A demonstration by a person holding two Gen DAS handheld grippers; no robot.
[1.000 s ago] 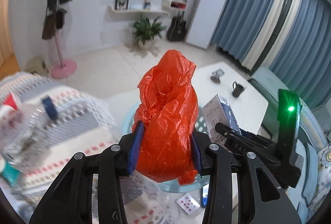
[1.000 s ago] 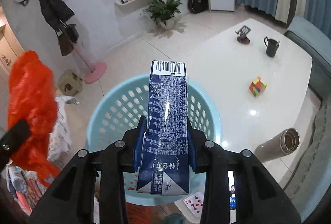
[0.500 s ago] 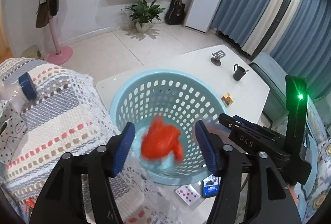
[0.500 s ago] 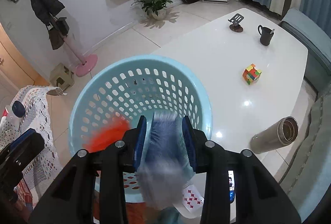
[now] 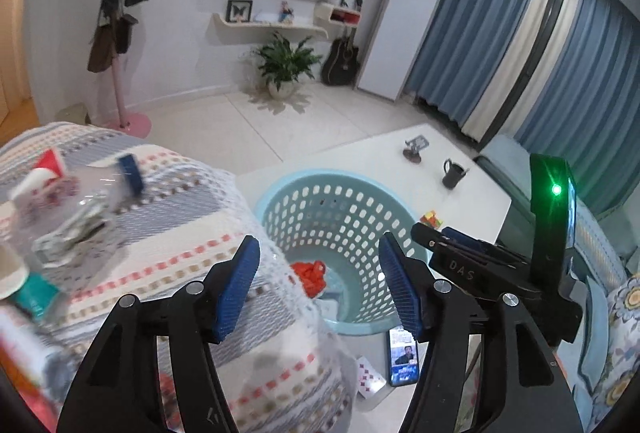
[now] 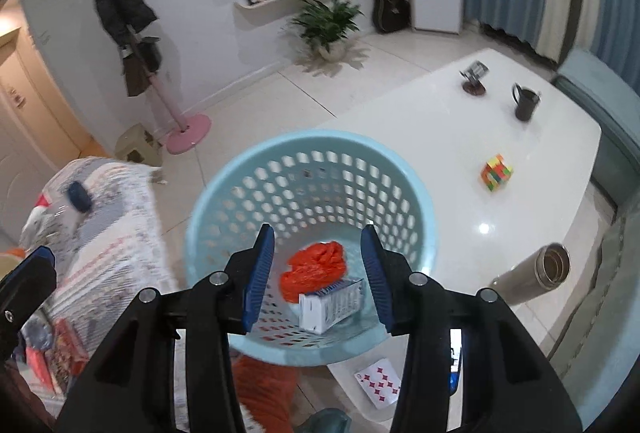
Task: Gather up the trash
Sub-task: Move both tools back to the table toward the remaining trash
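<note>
Both grippers have let go of their loads. A second ago the left gripper (image 5: 318,283) was clamped on a crumpled orange bag (image 6: 314,269) and the right gripper (image 6: 317,273) on a blue carton (image 6: 330,305); half a second ago both items were blurs falling between spreading jaws. Now both pairs of tongs stand wide and empty, and the bag and carton lie at the bottom of the basket (image 6: 308,145). In the right wrist view the bag sits just beyond the carton, the two touching, with the carton on its side nearer the camera. In the left wrist view only a part of the bag (image 5: 308,273) shows past the near left rim of the basket (image 5: 340,177).

That means two pieces of trash are collected, and both hands are free for the next pickup. The right gripper hovers over the basket mouth, while the left one has swung left, towards the patterned cloth (image 5: 160,233). On that cloth, at the far left, lies a blurred clutter: a clear bottle with a blue cap (image 5: 130,173), some wrappers and other packaging too smeared to name. These look like the likeliest remaining trash. A playing card (image 6: 378,383) and a phone (image 5: 404,357) lie near the basket's base; the card may also need collecting, though that is only a guess.
</note>
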